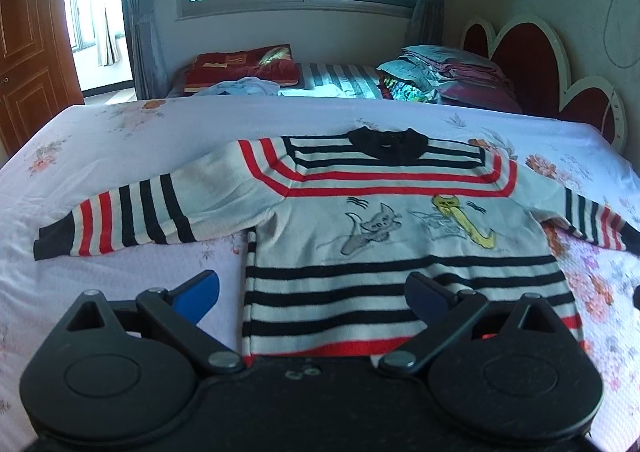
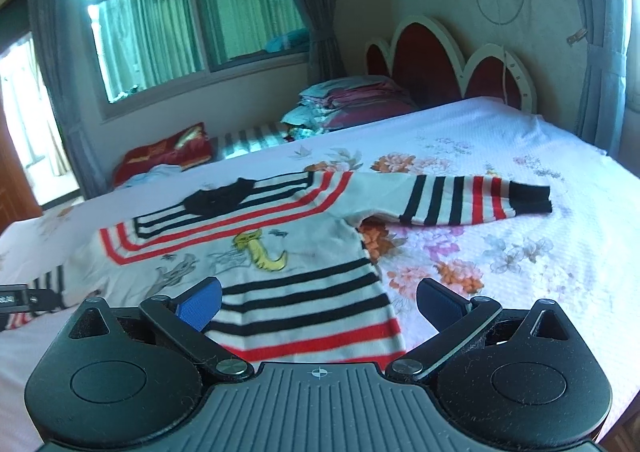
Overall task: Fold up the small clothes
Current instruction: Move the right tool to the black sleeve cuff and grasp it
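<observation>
Striped sweater [image 1: 400, 219] lies flat on the bed [image 1: 120, 131]; left claw [image 1: 312, 296] and right claw [image 2: 320, 304] gape wide at the hem; pinch both corners evenly, I'd say

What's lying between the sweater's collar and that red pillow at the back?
Only flowered bedsheet, then a crumpled pale blue cloth before the red pillow, beyond the sweater, in the left view.

Ribbed knit sweater [image 1: 384, 211] in matt wool-like yarn, quilted floral cloth on the bed [image 2: 500, 139], matt black plastic left tongs [image 1: 314, 294] with textured blue pads [image 1: 198, 294], right tongs [image 2: 320, 302] alike with bright metal pivot pins, glossy brown wood door [image 1: 28, 59], sheer curtains [image 1: 138, 11]
</observation>
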`<state>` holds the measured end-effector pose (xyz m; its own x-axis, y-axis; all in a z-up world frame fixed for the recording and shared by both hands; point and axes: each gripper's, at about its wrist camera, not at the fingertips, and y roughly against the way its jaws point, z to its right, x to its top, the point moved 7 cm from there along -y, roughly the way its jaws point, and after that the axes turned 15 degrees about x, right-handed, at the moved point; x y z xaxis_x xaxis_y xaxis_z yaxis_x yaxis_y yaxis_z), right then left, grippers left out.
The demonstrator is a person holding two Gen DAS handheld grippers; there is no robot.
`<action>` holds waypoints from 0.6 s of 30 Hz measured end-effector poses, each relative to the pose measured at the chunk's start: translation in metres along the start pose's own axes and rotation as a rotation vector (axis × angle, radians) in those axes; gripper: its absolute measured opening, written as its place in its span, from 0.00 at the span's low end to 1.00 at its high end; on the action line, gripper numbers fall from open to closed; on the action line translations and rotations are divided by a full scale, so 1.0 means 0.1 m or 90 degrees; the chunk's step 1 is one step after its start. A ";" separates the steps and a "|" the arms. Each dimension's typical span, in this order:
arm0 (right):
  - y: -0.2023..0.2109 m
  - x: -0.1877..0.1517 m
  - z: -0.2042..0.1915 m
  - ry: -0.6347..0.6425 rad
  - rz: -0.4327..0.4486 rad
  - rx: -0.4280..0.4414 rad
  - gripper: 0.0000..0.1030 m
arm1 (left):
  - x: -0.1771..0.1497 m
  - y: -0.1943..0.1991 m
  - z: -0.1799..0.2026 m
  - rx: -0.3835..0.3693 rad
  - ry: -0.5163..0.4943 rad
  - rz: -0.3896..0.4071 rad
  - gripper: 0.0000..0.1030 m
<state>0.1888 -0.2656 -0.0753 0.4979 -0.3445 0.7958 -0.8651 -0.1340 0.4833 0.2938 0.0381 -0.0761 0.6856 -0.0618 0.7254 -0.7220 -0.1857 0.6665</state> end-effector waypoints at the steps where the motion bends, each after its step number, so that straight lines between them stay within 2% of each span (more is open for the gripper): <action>1: -0.04 0.03 0.02 0.001 0.004 -0.008 1.00 | 0.03 -0.06 -0.01 0.003 -0.001 0.001 0.97; 5: -0.20 0.12 0.14 -0.001 0.004 -0.029 1.00 | 0.11 -0.29 0.02 0.012 -0.015 0.007 0.97; 11: -0.44 0.26 0.51 -0.009 -0.002 -0.051 0.99 | 0.14 -0.60 0.17 0.025 -0.020 -0.016 0.97; 12: -0.48 0.28 0.59 -0.009 -0.003 -0.054 0.92 | 0.14 -0.64 0.21 0.029 -0.021 -0.019 0.97; 13: -0.54 0.31 0.68 -0.010 -0.007 -0.054 0.76 | 0.14 -0.68 0.25 0.033 -0.023 -0.021 0.97; 14: -0.60 0.33 0.79 -0.014 -0.014 -0.055 0.71 | 0.15 -0.72 0.29 0.038 -0.024 -0.022 0.97; 18: -0.83 0.41 1.28 -0.046 -0.030 -0.056 0.70 | 0.18 -0.86 0.48 0.068 -0.028 -0.028 0.96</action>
<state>0.2736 -0.3873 -0.1292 0.5290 -0.4069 0.7448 -0.8310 -0.0702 0.5518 0.3727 0.0062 -0.1285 0.7213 -0.0946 0.6861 -0.6789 -0.2931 0.6732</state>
